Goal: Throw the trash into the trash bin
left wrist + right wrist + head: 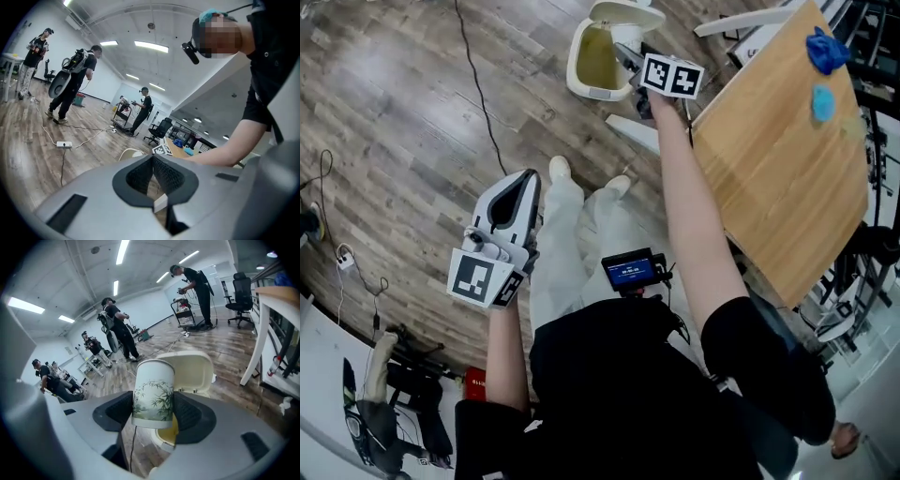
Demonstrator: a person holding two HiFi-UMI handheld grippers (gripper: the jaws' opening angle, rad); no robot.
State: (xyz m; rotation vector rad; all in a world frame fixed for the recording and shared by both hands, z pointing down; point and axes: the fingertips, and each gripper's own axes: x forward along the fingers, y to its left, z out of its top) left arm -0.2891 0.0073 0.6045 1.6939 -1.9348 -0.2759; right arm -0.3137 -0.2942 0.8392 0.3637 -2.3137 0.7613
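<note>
Left gripper (523, 183) low, fingers (139, 176) together, empty; right gripper (153, 405) outstretched, fingers (116, 411) clamping paper cup (153, 392), open trash bin (598, 61) just beyond.

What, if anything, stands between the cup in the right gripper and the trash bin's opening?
Nothing visible does. The right gripper is clamped on the paper cup close to the trash bin. The lid is up, and the bin's open mouth shows just beyond the cup with nothing across it.
</note>
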